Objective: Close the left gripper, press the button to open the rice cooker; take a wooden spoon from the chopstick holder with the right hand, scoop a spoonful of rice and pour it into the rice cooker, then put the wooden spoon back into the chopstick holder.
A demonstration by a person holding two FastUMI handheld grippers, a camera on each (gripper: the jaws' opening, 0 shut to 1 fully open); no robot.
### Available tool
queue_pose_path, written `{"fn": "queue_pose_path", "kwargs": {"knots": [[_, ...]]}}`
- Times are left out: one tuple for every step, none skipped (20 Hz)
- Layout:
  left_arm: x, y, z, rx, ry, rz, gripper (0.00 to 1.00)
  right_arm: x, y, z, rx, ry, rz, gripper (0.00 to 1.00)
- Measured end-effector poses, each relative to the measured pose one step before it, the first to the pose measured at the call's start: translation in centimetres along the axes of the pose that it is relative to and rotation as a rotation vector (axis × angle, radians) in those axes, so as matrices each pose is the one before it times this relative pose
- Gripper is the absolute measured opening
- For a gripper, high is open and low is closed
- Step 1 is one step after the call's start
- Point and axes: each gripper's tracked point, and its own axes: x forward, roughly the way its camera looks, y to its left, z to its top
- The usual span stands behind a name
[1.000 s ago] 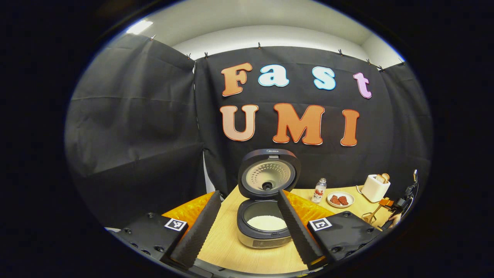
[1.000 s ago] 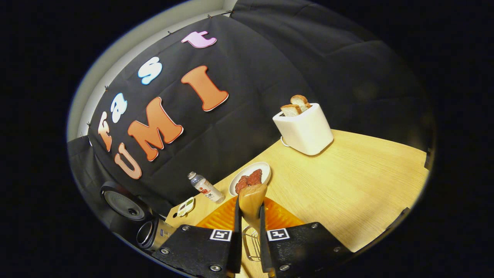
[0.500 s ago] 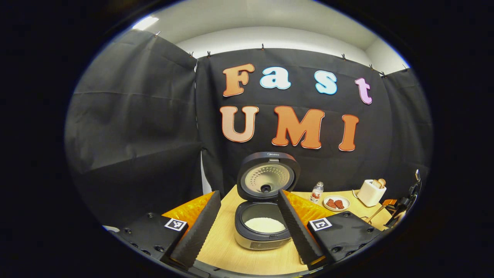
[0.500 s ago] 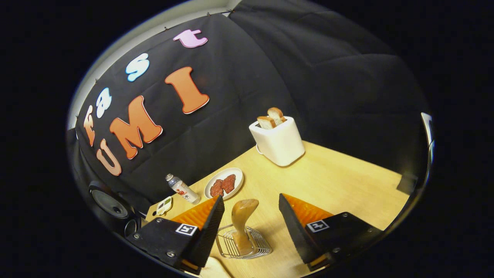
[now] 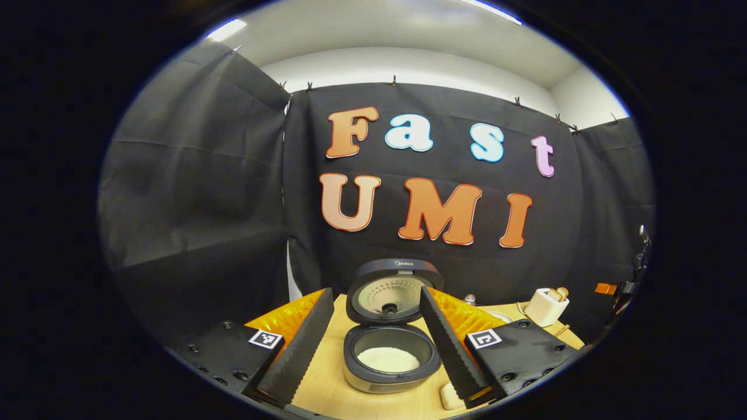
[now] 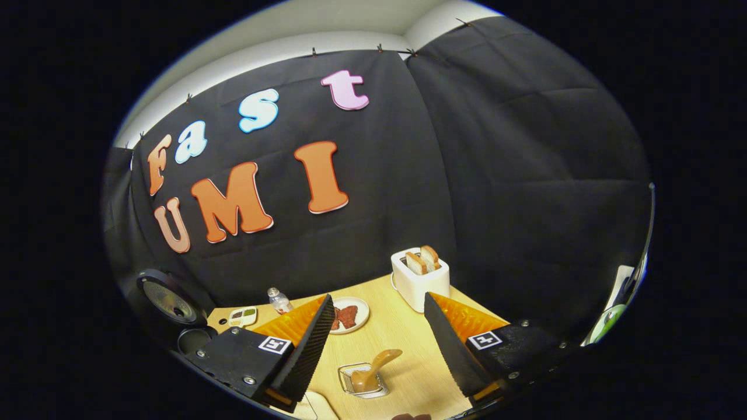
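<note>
Jaws wide, wooden spoon (image 6: 375, 368) in chopstick holder (image 6: 362, 380) between

Light wooden table (image 6: 402, 332), open rice cooker (image 5: 390, 364) with rice inside, white toaster (image 6: 420, 280) holding two bread slices, plate (image 6: 350, 315) of reddish food, small bottle (image 6: 279, 300), wire chopstick holder (image 6: 362, 382) holding wooden spoon (image 6: 376, 367)

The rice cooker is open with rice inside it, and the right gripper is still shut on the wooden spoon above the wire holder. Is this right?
Not quite. In the right gripper view the right gripper has its jaws wide apart, and the wooden spoon stands free in the wire holder. The rest holds: in the left gripper view the rice cooker is open with rice inside.
</note>
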Motion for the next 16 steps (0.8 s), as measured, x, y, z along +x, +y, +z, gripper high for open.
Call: {"fn": "queue_pose_path", "kwargs": {"knots": [[1.143, -0.032, 0.542, 0.01918, 0.00804, 0.0003, 1.0, -0.898, 0.527, 1.474, -0.01686, -0.01552, 0.00293, 0.95], [1.097, -0.137, 0.358, 0.00606, 0.00817, -0.00524, 1.0, -1.051, 0.575, 1.308, -0.0099, -0.01391, 0.00979, 0.95], [1.266, -0.157, 0.917, -0.00452, 0.00795, -0.00058, 1.0, -0.929, 0.554, 1.294, -0.00689, -0.01488, 0.01381, 0.95], [1.29, -0.261, 0.941, -0.003, -0.00185, -0.00061, 1.0, -0.896, 0.517, 1.155, -0.00822, -0.01701, 0.01289, 0.94], [1.473, -0.155, 0.972, 0.00337, -0.00461, 0.00496, 1.0, -0.772, 0.357, 1.079, -0.01207, -0.01573, 0.00727, 0.94], [1.532, -0.22, 0.781, 0.01016, -0.00229, 0.00064, 1.0, -0.726, 0.054, 0.867, -0.01341, -0.00925, -0.00316, 0.94], [1.47, -0.439, 0.42, 0.01051, 0.00723, -0.00753, 1.0, -0.665, -0.03, 0.691, -0.02281, -0.01223, -0.00136, 0.94], [1.79, -0.523, 0.561, 0.00087, 0.01213, -0.01169, 1.0, -0.755, 0.069, 0.634, -0.0285, -0.00909, -0.00143, 0.94], [1.796, -0.463, 0.798, -0.01258, 0.00035, -0.01368, 1.0, -0.844, 0.117, 0.562, -0.02081, -0.01154, 0.00361, 0.94], [1.837, -0.3, 0.777, -0.01345, -0.00518, -0.00323, 1.0, -0.788, 0.133, 0.675, -0.01354, -0.01007, 0.00618, 0.95], [1.865, -0.272, 0.618, -0.00936, -0.00733, -0.00338, 0.99, -0.505, 0.245, 0.668, -0.0099, -0.0091, 0.00668, 0.95], [1.89, -0.039, -0.109, -0.00178, 0.01333, 0.00658, 0.97, -0.472, 0.118, 0.429, -0.0128, -0.00851, 0.00381, 0.95], [1.626, 0.051, -0.643, 0.01094, 0.02266, 0.01042, 0.98, -0.411, -0.143, 0.355, -0.0113, -0.00814, -0.0016, 0.95], [1.566, -0.085, -0.561, 0.01945, 0.01786, 0.0094, 0.98, -0.207, -0.119, 0.209, -0.00552, -0.0047, -0.00052, 0.95], [1.665, 0.0, -0.747, 0.02727, 0.02418, 0.01012, 0.98, -0.259, -0.057, 0.036, -0.00076, -0.00063, 0.00005, 0.95], [1.252, -0.173, -1.076, 0.02415, 0.02862, 0.01062, 0.99, -0.11, -0.015, -0.055, 0.00166, 0.00229, -0.00204, 0.95]]}}
